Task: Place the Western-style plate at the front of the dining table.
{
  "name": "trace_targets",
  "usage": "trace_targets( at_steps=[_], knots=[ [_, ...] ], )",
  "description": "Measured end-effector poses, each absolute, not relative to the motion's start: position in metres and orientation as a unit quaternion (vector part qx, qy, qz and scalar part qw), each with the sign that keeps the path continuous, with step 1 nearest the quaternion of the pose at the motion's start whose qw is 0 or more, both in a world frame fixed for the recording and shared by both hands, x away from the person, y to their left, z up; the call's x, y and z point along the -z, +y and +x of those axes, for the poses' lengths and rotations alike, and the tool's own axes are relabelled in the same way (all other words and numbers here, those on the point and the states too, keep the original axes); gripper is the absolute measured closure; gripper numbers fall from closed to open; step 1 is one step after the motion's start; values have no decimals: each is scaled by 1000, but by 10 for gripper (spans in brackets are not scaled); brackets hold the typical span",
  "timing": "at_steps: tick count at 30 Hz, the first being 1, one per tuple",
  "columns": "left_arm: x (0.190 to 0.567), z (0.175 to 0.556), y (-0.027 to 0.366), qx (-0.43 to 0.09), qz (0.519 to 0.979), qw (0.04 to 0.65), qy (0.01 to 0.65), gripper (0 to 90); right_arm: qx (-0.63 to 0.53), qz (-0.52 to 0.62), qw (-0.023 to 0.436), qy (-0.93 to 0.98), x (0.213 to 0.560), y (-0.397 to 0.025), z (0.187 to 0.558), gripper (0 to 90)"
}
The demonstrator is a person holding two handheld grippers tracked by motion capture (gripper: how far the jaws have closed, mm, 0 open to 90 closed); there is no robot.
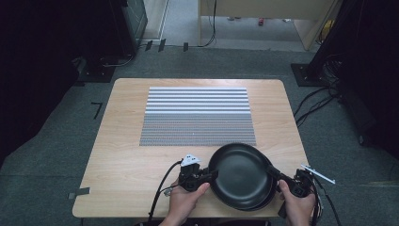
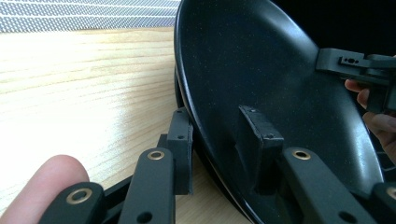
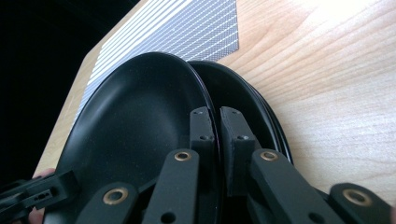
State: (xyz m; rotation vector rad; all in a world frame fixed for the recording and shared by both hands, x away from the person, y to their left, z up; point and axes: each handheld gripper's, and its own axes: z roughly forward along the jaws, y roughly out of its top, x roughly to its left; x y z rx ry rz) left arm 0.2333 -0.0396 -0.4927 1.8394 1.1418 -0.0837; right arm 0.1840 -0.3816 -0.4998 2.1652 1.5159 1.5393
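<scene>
Near the front edge of the table [image 1: 122,155], just in front of the striped mat [image 1: 197,115], sits a stack of black plates [image 1: 268,195]. The top plate [image 1: 241,173] is lifted up a little on the stack, and the two claws hold it from both sides.

The left claw [image 1: 210,175] is at the left rim of the top plate. In the left gripper view, the left claw [image 2: 219,140] has one jaw under the rim and one jaw on the inside of the plate [image 2: 261,70]. The rim sits between them. The jaws are only a little way apart, closed on the rim. A fingertip [image 2: 44,182] shows at the bottom left of that view, over the wood of the table [image 2: 84,93].

The right claw [image 1: 275,173] is at the right rim of the top plate, across from the left claw. In the right gripper view, the right claw [image 3: 217,123] has its two jaws very close together, with the thin rim of the top plate [image 3: 135,130] pinched between them. The other plates [image 3: 247,102] lie just beside it, on the side toward the bare wood [image 3: 327,84]. The mat [image 3: 187,28] is past the plates, farther off.

The person's hands [image 1: 186,200] come in from the bottom edge of the table, one on each claw.
</scene>
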Motion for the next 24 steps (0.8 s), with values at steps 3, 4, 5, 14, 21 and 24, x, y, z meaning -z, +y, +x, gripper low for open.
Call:
trace_targets(
  at_steps=[3, 4, 5, 14, 21, 24],
  knots=[
    [492, 234, -38, 34, 749, 468, 468, 679, -502, 708, 43, 496, 498, -380, 185, 847],
    [491, 234, -37, 33, 748, 468, 469, 680, -501, 707, 44, 497, 497, -379, 185, 847],
    [490, 235, -36, 33, 748, 468, 471, 682, -503, 706, 45, 498, 497, -377, 187, 847],
    [485, 239, -29, 27, 743, 468, 478, 697, -502, 703, 43, 502, 494, -370, 191, 843],
    [478, 241, -25, 24, 740, 472, 479, 699, -505, 702, 38, 501, 489, -367, 195, 844],
    [476, 242, -24, 23, 739, 473, 480, 699, -507, 699, 41, 504, 486, -365, 198, 844]
  ],
)
